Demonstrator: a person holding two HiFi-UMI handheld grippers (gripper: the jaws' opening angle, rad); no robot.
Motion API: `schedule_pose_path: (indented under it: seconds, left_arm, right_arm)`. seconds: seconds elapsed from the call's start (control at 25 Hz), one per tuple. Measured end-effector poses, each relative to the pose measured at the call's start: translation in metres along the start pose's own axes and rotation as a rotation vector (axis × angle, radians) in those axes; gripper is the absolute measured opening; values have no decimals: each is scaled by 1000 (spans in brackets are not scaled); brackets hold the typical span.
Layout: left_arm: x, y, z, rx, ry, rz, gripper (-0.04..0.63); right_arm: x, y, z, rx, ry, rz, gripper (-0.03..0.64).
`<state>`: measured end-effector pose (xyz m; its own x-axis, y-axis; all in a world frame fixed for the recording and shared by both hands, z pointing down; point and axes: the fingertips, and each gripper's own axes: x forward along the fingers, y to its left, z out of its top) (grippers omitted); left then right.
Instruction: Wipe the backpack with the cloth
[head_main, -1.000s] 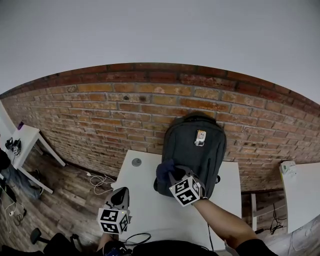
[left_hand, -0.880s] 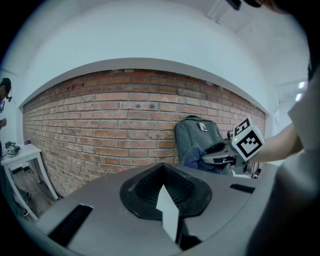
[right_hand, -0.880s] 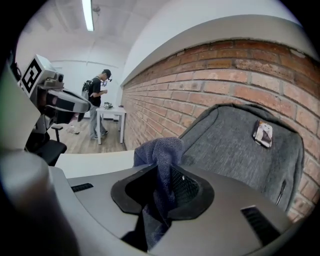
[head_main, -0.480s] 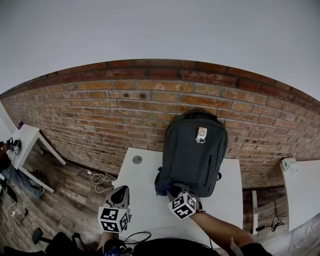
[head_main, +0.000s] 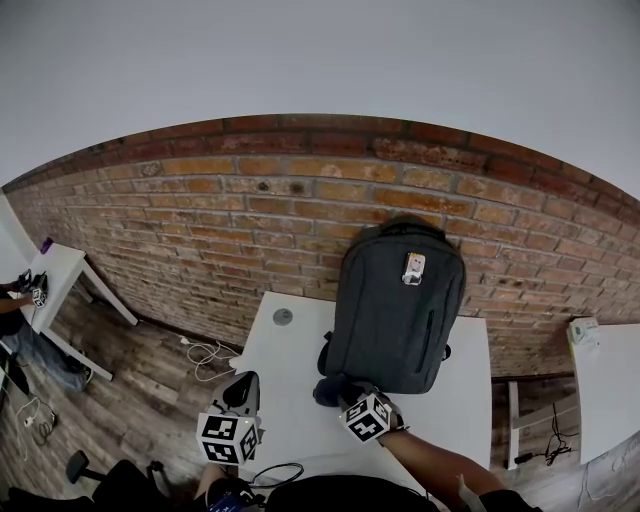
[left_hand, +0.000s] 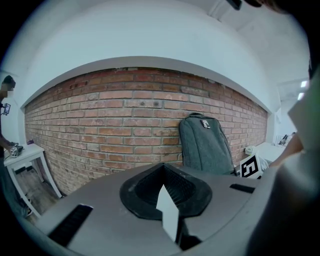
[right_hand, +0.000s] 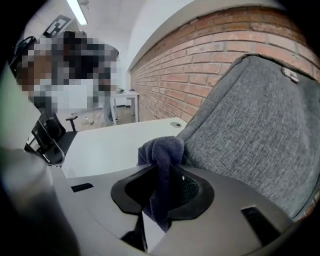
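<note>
Currently the step in hand is judged to be a wiping stroke at the lower front of the backpack (head_main: 395, 310), which stands upright on the white surface (head_main: 285, 390) and leans against the brick wall (head_main: 230, 220).

**Gripper state**
- Right gripper (head_main: 350, 400): fingers (right_hand: 152, 232) closed on the dark blue cloth (right_hand: 162, 150). A bunched fold sticks out past the tips and the rest hangs down between them.
- Left gripper (head_main: 243, 385): fingers (left_hand: 168, 210) brought together with nothing between them. It takes no part in the wipe.

**Procedure for the stroke**
1. Lay the protruding fold flat against the grey fabric. In the right gripper view the cloth sits just beside the pack's lower edge, close above the surface; actual contact cannot be confirmed.
2. Press lightly. The pack is propped only by the wall and would probably slide or tip under a hard push.
3. Only a small wad of cloth is exposed, so work in overlapping passes and do not let the finger tips scrape the fabric.
4. Steady the pack with the idle left gripper if it shifts.

**Arm pose**
- The right forearm (head_main: 440, 465) reaches forward and inward from the lower right, with the gripper low near the pack's base.
- The left gripper is held back near the body at the surface's near-left edge, well apart from the pack and pointing towards the wall.
</note>
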<state>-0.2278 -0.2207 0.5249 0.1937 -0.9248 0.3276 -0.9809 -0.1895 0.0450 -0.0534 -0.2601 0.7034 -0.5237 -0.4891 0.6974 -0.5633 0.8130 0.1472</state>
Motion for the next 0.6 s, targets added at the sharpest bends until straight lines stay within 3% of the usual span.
schedule_pose_path:
  seconds: [0.32,0.6]
  left_arm:
    - [1,7,-1,0,4,-3,-3]
    - [1,17,-1,0,7,-9,-2]
  right_arm:
    - [-1,-4,26,47,-52,-18,75]
    - [-12,-30,80,101,-164,-71,75]
